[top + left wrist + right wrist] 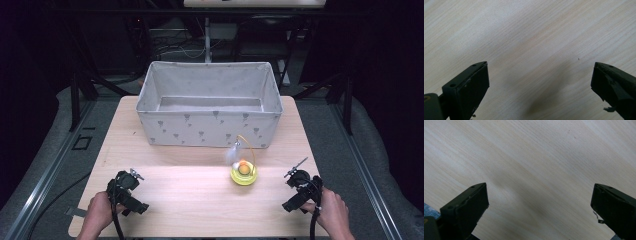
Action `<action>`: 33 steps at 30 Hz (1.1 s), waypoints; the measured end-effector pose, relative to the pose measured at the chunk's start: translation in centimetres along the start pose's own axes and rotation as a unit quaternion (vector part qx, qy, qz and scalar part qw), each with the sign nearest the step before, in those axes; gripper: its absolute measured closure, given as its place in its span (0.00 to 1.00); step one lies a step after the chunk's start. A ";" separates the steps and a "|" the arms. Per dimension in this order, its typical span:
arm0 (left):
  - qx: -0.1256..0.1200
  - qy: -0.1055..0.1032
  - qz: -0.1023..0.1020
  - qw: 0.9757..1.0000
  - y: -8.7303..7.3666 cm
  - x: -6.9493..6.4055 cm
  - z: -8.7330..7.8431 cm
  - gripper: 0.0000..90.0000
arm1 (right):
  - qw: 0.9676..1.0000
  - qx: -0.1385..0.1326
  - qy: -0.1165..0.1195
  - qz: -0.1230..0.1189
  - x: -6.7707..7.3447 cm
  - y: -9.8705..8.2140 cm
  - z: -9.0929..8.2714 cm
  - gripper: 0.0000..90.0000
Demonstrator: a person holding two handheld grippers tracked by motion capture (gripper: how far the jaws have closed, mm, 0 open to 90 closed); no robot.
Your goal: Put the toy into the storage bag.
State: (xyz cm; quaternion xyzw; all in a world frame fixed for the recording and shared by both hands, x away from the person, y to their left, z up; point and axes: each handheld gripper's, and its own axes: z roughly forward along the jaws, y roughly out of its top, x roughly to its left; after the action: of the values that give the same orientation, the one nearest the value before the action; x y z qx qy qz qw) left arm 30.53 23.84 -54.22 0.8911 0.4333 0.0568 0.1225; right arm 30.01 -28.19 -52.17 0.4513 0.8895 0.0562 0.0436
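Hands come in at the table's [190,200] near edge, each holding a claw: the left claw [134,173] near the near-left corner, the right claw [296,167] near the near-right corner. In both claw views the jaws stand wide apart over bare wood, the left claw [537,82] and the right claw [537,202] pinching nothing.

Work here looks to centre on the toy [243,169], the thing nearest either claw. It sits on the table right of centre, between the box [210,127] and the near edge, closer to the right claw. It has a round yellow base with an orange ball in it, a thin orange hoop arching over, and a pale tuft rising at its far-left side; finer detail is too small to tell.

Its long axis looks upright, base flat on the wood, the hoop's top leaning slightly toward the box. The base is round, so I see no clear front along the table.

Risks, as I judge them: the hoop is thin and springy, so a pinch there may bend it or let it slip. A claw brought in low from the right could shove the light base toward the left edge rather than grip it. Tipping could let the ball roll out. Lifting it over the box's soft wall, a low carry could snag the rim.
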 end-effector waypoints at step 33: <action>-0.006 -0.005 -0.010 1.000 -0.1 0.2 -0.1 0.01 | 0.997 -0.056 0.012 -0.060 2.5 3.7 -5.2 0.00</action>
State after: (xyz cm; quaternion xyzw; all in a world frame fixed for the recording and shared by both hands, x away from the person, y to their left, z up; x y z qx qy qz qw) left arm 30.57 24.07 -54.20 0.8864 0.4410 0.0540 0.1300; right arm 30.80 -24.28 -46.59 0.3933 0.9108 0.1088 0.0619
